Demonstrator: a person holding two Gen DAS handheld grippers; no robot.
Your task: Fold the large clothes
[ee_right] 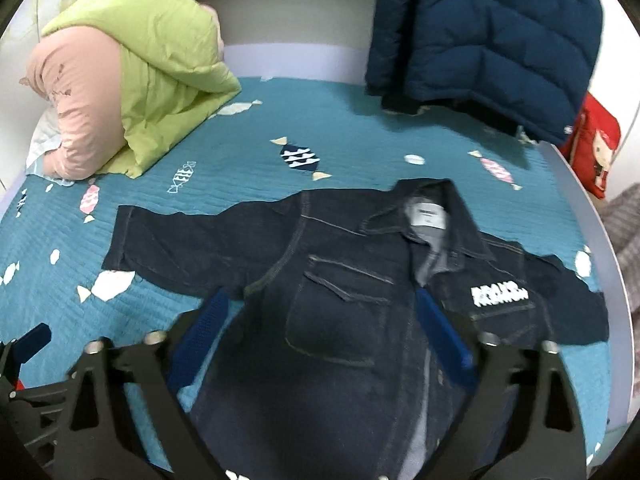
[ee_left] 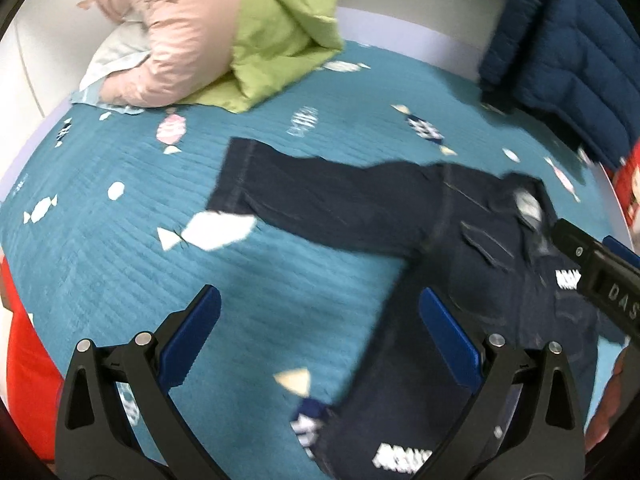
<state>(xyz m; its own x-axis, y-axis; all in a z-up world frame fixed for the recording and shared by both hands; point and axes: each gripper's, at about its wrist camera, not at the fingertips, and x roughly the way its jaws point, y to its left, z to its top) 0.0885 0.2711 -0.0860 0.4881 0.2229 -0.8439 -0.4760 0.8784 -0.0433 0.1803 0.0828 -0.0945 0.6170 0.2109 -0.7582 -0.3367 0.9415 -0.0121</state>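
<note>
A dark denim jacket (ee_right: 332, 320) lies spread face up on the teal bedspread (ee_right: 340, 140), collar far, one sleeve stretched out to the left. It also shows in the left wrist view (ee_left: 360, 208). My right gripper (ee_right: 324, 312) is open and hovers above the jacket's chest pocket, holding nothing. My left gripper (ee_left: 320, 312) is open above the bedspread (ee_left: 120, 272), just left of the jacket's lower body. The right gripper's body (ee_left: 600, 276) shows at that view's right edge.
A green and pink duvet pile (ee_right: 132, 76) sits at the bed's far left. A navy puffer jacket (ee_right: 488, 40) lies at the far right. A red item (ee_right: 592, 148) lies beyond the bed's right edge. The white headboard (ee_right: 288, 20) is behind.
</note>
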